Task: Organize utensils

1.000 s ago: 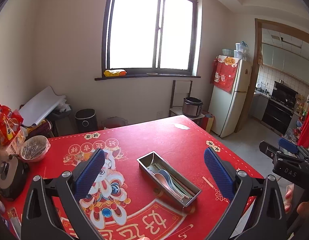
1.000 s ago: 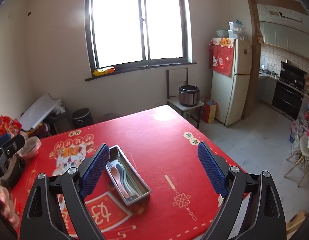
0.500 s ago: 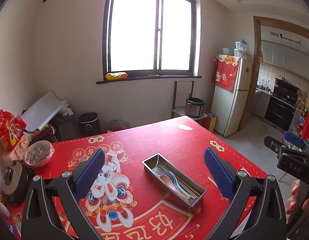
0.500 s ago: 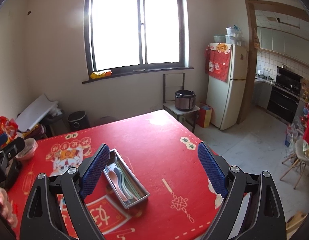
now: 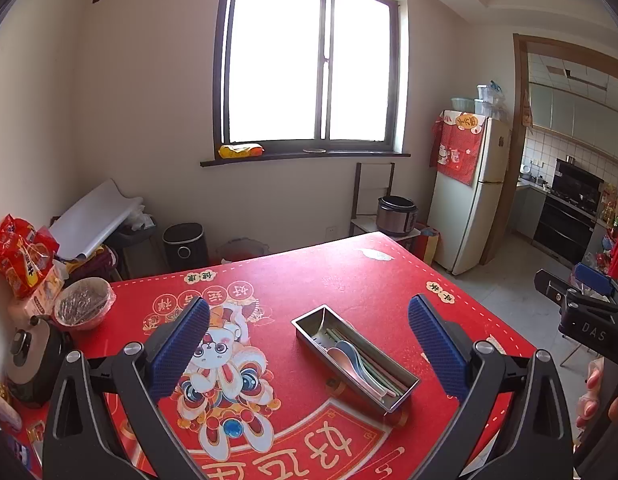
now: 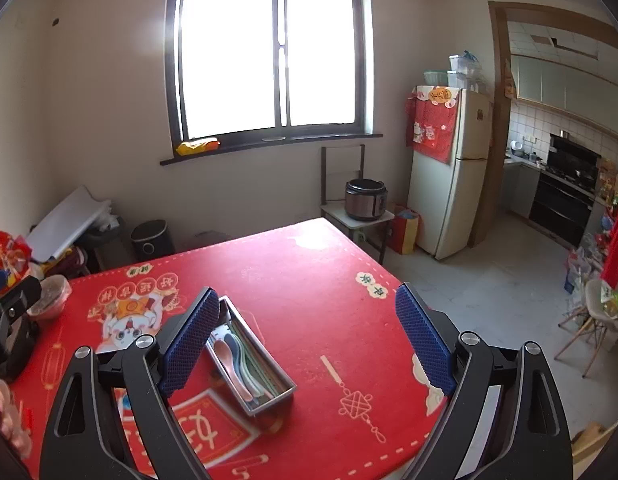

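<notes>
The left tool hangs above the surface with its blue pads spread wide and nothing between them; below it, a little right of the surface's middle, lies the metal tray, and in it the spoons and what look like chopsticks, though those thin sticks are too small to name for certain; the right tool is likewise released and empty, raised over the red cloth near the tray's right side.

No loose utensil shows anywhere on the cloth, so the sorting looks finished, or nearly so; what may remain is only pulling the tools away.

The tray's long axis runs diagonally, its far end toward the window and left, its near end toward the person and right; the spoons lie along that same axis, bowls toward the far end, handles toward the near one.
</notes>
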Tool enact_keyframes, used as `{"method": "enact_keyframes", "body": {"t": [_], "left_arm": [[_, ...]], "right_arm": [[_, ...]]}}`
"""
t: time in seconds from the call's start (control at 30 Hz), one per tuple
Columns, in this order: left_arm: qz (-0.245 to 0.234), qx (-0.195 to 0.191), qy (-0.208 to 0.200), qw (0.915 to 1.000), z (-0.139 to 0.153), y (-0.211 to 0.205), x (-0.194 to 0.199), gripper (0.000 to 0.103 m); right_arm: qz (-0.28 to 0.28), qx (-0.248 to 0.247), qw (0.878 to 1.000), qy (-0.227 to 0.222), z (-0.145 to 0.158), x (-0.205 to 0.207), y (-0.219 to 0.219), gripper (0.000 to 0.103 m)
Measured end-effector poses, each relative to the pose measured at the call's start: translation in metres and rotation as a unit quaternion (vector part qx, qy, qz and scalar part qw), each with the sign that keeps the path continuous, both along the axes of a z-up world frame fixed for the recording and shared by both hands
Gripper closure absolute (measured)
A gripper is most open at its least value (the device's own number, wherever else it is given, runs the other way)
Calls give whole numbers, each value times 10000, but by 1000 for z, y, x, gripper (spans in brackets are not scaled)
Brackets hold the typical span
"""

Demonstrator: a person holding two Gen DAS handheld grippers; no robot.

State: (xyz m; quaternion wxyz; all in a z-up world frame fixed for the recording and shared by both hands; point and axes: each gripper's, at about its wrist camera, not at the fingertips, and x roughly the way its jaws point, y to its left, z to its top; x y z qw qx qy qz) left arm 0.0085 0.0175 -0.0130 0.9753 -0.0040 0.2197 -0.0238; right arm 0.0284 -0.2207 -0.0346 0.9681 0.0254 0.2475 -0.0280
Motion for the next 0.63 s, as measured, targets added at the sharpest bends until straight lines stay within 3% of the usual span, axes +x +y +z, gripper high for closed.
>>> {"method": "enact_keyframes", "body": {"t": [0.63], "left_arm": [[-59, 22, 51, 10000, -7, -5, 0, 6]], "right_arm": [[-194, -21, 9997, 129, -5, -2, -8, 16]]}}
